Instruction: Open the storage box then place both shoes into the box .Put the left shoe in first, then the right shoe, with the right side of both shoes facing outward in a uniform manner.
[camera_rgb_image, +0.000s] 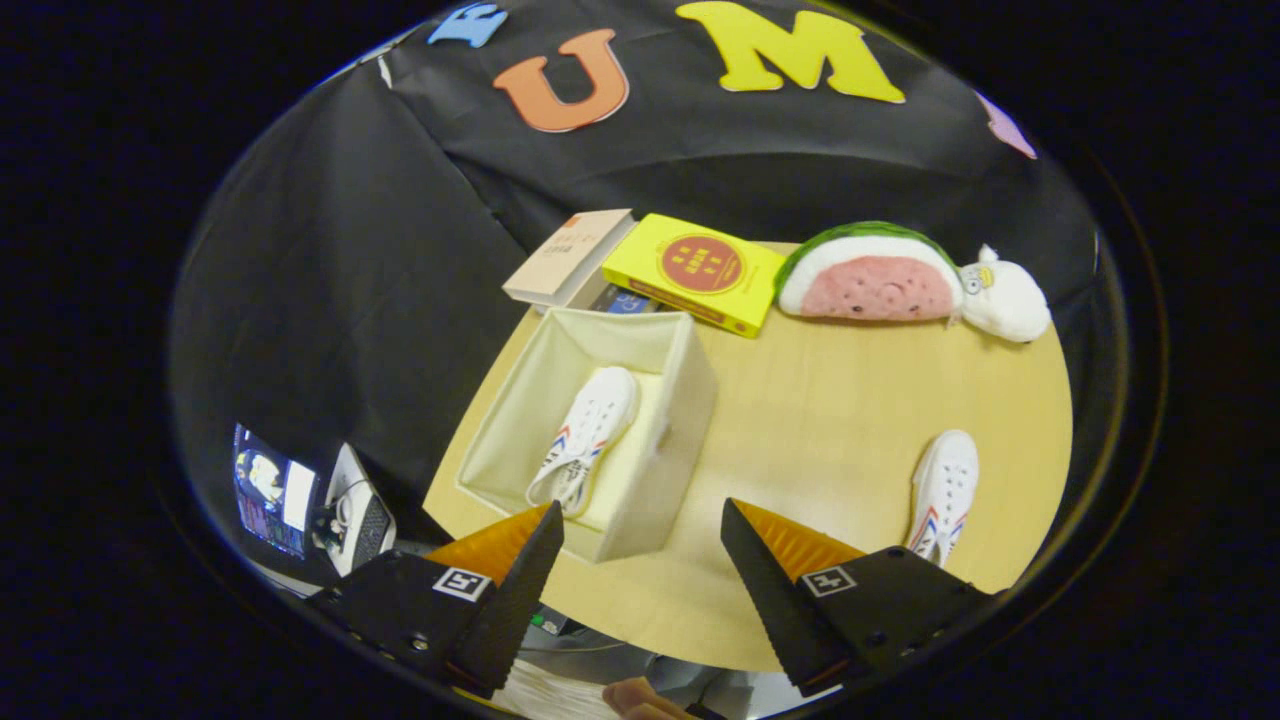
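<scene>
An open cream fabric storage box (680, 400) stands on the round wooden table (840, 400), just ahead of my left finger. One white shoe (588, 430) with red and blue stripes lies inside it, near the box's right wall. The second white shoe (945, 490) lies on the table beyond my right finger, to the right of the box. My gripper (640, 520) is open, held above the table's near edge, with nothing between its fingers.
Beyond the box lie a beige book (570, 255) and a yellow book (695, 270). A watermelon plush (868, 275) and a small white plush (1005, 298) sit at the table's far side. A laptop (275, 490) stands low to the left, off the table.
</scene>
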